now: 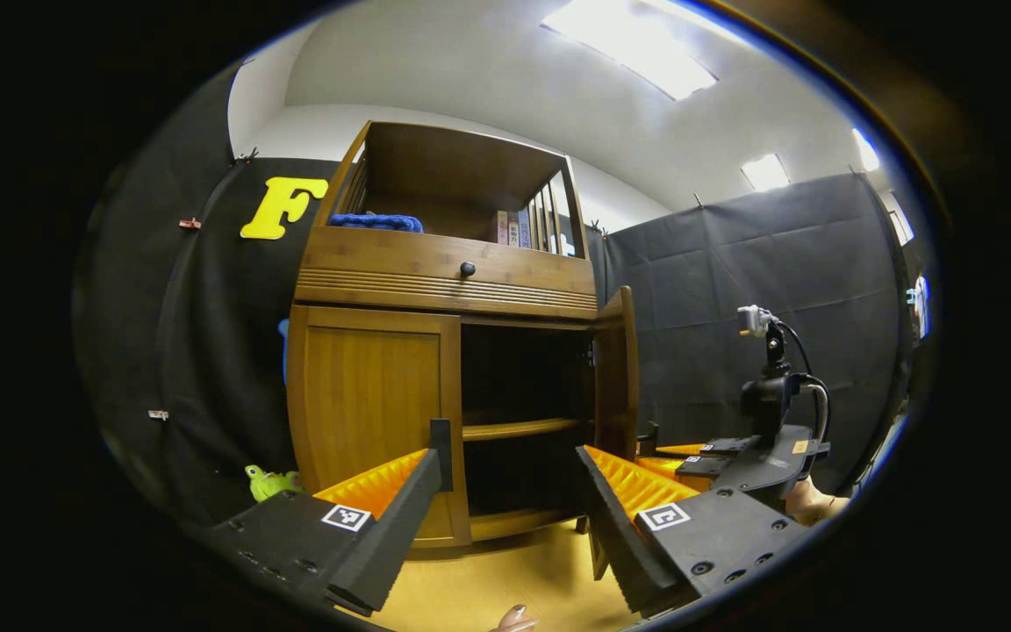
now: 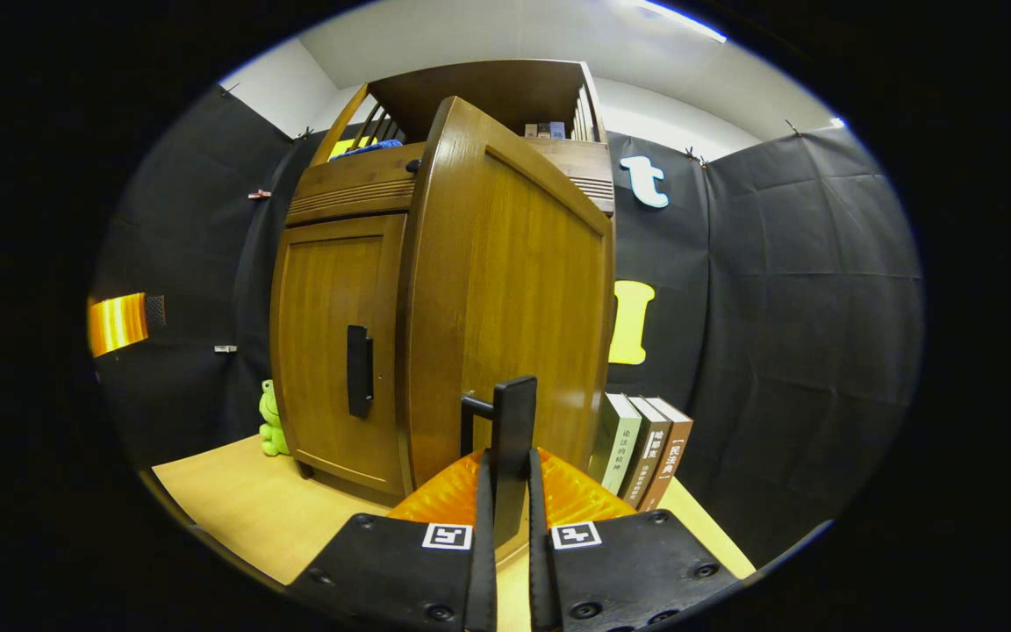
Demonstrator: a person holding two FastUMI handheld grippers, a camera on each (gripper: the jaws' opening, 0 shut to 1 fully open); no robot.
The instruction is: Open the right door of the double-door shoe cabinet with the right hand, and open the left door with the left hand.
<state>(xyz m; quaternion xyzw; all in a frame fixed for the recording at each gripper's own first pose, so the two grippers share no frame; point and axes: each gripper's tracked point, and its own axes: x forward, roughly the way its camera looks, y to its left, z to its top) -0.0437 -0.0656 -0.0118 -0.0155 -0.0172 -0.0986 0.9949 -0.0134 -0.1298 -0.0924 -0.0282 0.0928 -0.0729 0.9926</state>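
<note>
The wooden shoe cabinet [image 1: 444, 272] stands on the tabletop. Its right door [image 2: 505, 290] is swung open, and my right gripper [image 2: 510, 478] is shut on that door's black handle [image 2: 514, 412]. The left door [image 1: 369, 395] is closed; its black handle [image 1: 440, 452] sits just beside the tip of my left gripper's left finger. My left gripper [image 1: 510, 478] is open in front of the cabinet's dark open half with nothing between its fingers. The right gripper [image 1: 760, 456] and the hand holding it also appear at the right of the left gripper view.
A drawer with a round knob [image 1: 467, 269] runs above the doors. The top shelf holds a blue cloth [image 1: 376, 222] and books. A green frog toy [image 2: 270, 421] sits left of the cabinet, and three books [image 2: 646, 448] lean at its right. A fingertip [image 1: 514, 619] shows at the bottom.
</note>
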